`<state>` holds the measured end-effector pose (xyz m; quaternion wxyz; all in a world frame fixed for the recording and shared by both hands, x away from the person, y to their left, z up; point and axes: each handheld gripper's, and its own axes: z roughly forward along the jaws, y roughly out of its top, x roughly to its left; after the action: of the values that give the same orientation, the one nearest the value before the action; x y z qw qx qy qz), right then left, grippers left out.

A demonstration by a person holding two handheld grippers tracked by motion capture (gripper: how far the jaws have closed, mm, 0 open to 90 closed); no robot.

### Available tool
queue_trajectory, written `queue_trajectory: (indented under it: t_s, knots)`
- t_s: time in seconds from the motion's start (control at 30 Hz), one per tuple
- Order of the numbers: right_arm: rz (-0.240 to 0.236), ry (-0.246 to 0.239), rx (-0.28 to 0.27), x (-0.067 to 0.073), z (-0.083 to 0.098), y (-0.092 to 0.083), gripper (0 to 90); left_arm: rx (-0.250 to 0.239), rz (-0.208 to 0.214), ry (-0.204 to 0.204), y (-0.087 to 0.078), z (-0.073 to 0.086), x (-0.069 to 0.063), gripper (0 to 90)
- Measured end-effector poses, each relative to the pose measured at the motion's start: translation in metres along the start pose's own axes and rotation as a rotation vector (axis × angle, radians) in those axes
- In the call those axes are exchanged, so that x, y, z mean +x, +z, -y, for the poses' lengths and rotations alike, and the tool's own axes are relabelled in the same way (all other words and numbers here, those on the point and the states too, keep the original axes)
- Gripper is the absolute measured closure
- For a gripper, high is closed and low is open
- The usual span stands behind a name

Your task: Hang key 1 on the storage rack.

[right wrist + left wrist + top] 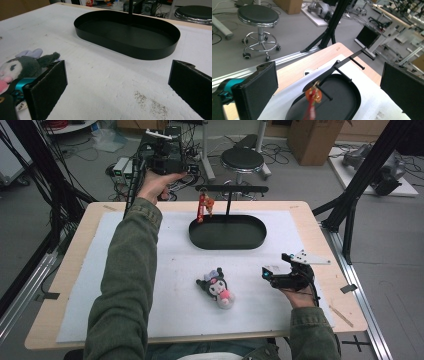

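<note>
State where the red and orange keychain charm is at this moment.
In the high view the red and orange charm hangs from a peg at the left end of the black rack, above the oval tray's far left rim.

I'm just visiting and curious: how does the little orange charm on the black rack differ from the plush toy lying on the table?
The orange charm hangs upright from a peg of the black rack, above the oval tray; the plush toy lies flat on the white mat. The charm is slim and orange-red; the plush is bulkier, dark grey with pink. Neither is held: both sets of tongs are open and empty.
</note>
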<state>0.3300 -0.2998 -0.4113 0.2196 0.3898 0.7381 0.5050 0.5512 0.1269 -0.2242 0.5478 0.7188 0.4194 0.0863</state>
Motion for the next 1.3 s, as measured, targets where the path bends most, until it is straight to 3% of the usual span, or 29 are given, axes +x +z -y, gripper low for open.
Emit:
queue_trajectory:
  t_s: [0.1, 0.27, 0.53, 0.7, 0.87, 1.13, 1.3]
  knots:
    - [-0.004, 0.003, 0.005, 0.001, 0.000, 0.000, 1.0, 0.001, -0.019, 0.005, -0.006, 0.002, 0.001, 1.7]
    - [-0.005, 0.000, 0.007, 0.001, 0.000, 0.001, 1.0, 0.039, -0.074, 0.065, -0.017, 0.012, -0.001, 1.7]
    - [-0.003, -0.005, 0.009, 0.001, 0.000, 0.001, 1.0, 0.037, -0.099, 0.072, -0.024, 0.020, -0.001, 1.7]
    - [-0.001, -0.008, 0.011, 0.001, 0.000, 0.001, 1.0, 0.035, -0.103, 0.085, -0.030, 0.024, -0.002, 1.7]
    - [-0.001, -0.008, 0.011, 0.001, 0.000, 0.001, 1.0, 0.061, -0.108, 0.131, -0.034, 0.033, -0.005, 1.7]
    - [0.003, -0.007, 0.013, 0.001, 0.000, 0.001, 1.0, 0.068, -0.093, 0.147, -0.047, 0.049, -0.012, 1.7]
    - [0.003, -0.012, 0.017, 0.003, 0.000, 0.002, 1.0, 0.085, -0.107, 0.162, -0.053, 0.056, -0.013, 1.7]
